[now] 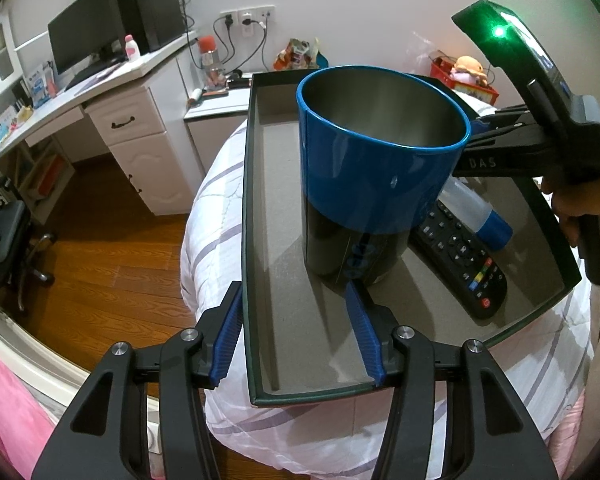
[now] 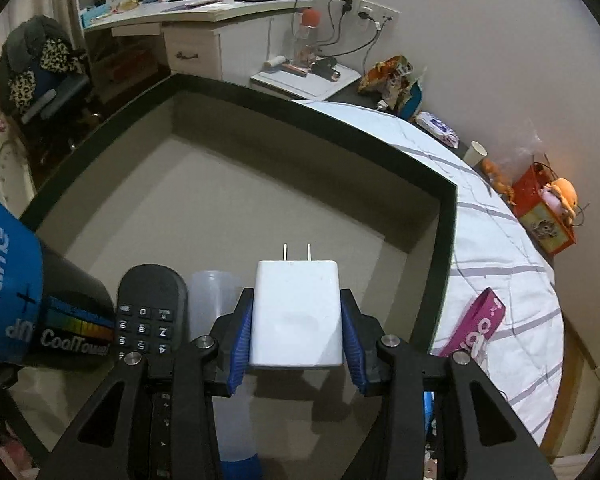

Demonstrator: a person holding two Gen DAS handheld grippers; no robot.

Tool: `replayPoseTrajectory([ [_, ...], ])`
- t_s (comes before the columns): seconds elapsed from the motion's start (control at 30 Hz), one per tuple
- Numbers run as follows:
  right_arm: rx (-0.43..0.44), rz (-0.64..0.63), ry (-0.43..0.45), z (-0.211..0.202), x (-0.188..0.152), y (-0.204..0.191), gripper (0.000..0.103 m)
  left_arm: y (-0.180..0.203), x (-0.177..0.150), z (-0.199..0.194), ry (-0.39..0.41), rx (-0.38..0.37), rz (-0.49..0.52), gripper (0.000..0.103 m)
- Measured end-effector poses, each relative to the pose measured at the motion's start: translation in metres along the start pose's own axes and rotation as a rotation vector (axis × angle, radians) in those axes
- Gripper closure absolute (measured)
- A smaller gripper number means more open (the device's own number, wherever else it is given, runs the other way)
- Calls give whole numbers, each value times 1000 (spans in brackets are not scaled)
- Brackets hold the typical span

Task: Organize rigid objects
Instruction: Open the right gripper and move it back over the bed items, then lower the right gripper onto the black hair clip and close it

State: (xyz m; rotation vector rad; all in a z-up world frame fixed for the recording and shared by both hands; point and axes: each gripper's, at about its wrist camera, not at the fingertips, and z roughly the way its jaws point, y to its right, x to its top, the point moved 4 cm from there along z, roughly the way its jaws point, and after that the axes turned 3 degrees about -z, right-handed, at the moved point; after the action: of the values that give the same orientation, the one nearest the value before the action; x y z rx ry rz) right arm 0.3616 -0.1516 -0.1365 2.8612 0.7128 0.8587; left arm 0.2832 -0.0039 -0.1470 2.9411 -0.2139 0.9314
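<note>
Bed with white quilt [image 1: 216, 216] striped in grey, carrying the objects. Lying directly on the quilt: a dark-rimmed, grey-lined open box [image 1: 247, 216] near its edge, and a pink strap-like item [image 2: 476, 326] just beside the box's outer wall [image 2: 446, 272].

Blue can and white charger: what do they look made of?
Blue can: inner wall looks like brushed metal, dull grey sheen; outside seems a glossy printed sleeve or coating, judging by the highlights and a vertical seam. White charger, clamped between the right gripper fingers: smooth, slightly satin plastic by its look, with two bare metal prongs.
</note>
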Motion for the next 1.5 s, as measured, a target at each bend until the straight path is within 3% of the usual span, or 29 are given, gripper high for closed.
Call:
replayPoseTrajectory([
  [0.37, 22, 73, 75, -12, 1, 9, 61, 2, -1, 2, -1, -2, -3, 50],
  [0.43, 32, 77, 91, -17, 3, 10, 57, 1, -3, 1, -2, -4, -5, 50],
  [0.53, 23, 78, 139, -29, 4, 11, 41, 1, -4, 1, -1, -4, -7, 50],
  [0.93, -44, 91, 296, -93, -8, 27, 39, -2, -6, -1, -3, 6, -19, 50],
  [1.13, -100, 119, 364, -128, -39, 49, 38, -3, -7, -2, -5, 7, -22, 50],
  [1.2, -125, 142, 374, -137, -55, 61, 27, -2, -8, -2, -4, 12, -20, 50],
  [1.27, -158, 163, 381, -143, -68, 71, 26, -2, -8, -2, -4, 12, -22, 50],
  [1.5, -198, 229, 310, -128, -114, 100, 25, -2, -8, -3, -4, 15, -20, 50],
])
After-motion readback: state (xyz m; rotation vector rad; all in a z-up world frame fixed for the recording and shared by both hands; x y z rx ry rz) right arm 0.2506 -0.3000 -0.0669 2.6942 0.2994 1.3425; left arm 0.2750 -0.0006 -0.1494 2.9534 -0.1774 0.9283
